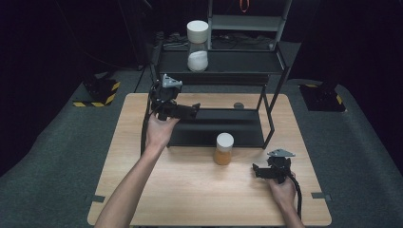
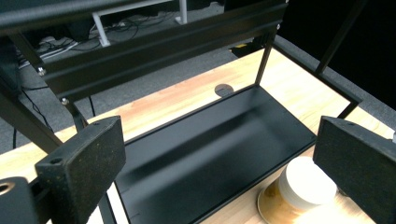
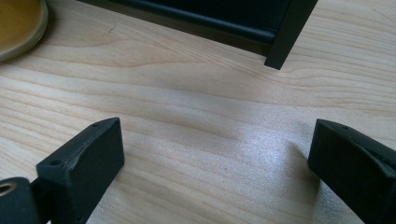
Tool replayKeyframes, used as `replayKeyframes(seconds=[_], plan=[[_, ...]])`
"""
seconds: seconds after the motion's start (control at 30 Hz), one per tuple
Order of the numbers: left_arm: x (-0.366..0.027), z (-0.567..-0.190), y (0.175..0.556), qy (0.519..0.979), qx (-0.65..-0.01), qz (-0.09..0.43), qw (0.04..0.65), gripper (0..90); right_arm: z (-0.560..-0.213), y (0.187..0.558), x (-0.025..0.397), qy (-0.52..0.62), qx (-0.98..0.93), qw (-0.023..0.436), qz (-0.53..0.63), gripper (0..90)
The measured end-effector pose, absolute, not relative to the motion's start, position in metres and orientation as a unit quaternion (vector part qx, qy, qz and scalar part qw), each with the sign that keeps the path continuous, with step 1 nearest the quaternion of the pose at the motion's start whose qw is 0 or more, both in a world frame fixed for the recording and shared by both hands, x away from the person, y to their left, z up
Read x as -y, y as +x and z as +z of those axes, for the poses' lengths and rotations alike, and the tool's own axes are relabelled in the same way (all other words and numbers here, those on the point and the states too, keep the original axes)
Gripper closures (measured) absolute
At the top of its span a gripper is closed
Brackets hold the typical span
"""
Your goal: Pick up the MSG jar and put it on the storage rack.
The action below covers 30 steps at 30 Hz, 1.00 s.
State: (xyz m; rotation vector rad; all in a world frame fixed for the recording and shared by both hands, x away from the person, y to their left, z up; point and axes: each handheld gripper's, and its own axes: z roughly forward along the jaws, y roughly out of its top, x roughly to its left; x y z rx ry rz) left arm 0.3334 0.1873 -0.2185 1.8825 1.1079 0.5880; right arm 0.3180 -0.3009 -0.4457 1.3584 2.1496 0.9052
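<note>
Right now both tools stand with jaws spread and nothing between them. The jar (image 1: 223, 148) — white lid, amber contents — stands upright on the table (image 1: 190, 190), just in front of the black rack (image 1: 216, 128), touching neither gripper. The left gripper (image 1: 194, 110) hovers over the left end of the rack's bottom shelf, aimed across it; the right gripper (image 1: 255, 171) rests low on the wood, to the right of the jar and a little nearer the person. The likeliest slip, I judge, is a sideways knock — a jaw coming in low could tip the jar or shove it against the shelf edge. A grip on the lid alone might also let the body slide loose.
</note>
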Motion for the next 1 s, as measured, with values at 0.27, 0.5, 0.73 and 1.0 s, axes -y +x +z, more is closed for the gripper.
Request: replayKeyframes(seconds=[0.27, 0.5, 0.73, 1.0], plan=[[-0.189, -0.238, 0.330, 0.758, -0.443, 0.230, 0.419, 2.4, -0.446, 0.318, 0.301, 0.491, -0.777, 0.219, 0.327, 3.0], [-0.190, -0.255, 0.325, 0.763, -0.443, 0.234, 0.408, 2.4, -0.446, 0.318, 0.301, 0.491, -0.777, 0.219, 0.327, 3.0], [-0.188, -0.271, 0.319, 0.769, -0.437, 0.239, 0.400, 2.4, -0.446, 0.318, 0.301, 0.491, -0.777, 0.219, 0.327, 3.0], [-0.189, -0.293, 0.317, 0.776, -0.434, 0.230, 0.395, 2.4, -0.446, 0.318, 0.301, 0.491, -0.777, 0.219, 0.327, 3.0]])
